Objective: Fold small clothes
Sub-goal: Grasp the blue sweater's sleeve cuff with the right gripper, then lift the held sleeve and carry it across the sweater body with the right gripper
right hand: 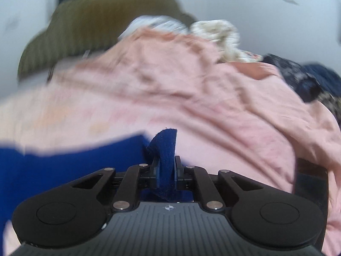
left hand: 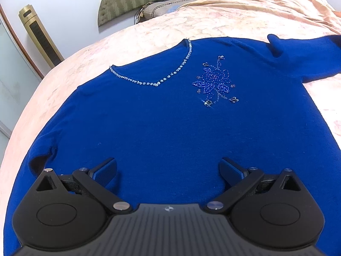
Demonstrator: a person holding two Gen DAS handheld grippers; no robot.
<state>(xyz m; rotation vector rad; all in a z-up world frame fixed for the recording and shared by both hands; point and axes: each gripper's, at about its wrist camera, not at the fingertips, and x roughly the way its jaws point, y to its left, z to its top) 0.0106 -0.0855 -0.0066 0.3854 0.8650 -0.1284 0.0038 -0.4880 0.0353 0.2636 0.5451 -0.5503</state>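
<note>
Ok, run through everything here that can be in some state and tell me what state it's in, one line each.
Blue sweater: spread flat, front up, on the bed, not yet folded.
Sleeve end: lifted off the bed, pinched in the right gripper.
Left gripper: open, above the sweater's lower part, holding nothing.
Right gripper: shut on the sleeve end.
Pink blanket: rumpled, heaped at the far side.

Blue sweater (left hand: 149, 128): matt fine knit; glinting beads on neckline. Bedspread (left hand: 149, 32): pale pink cloth, crinkled. Left gripper (left hand: 168, 170): matt black plastic, metal pins.
</note>
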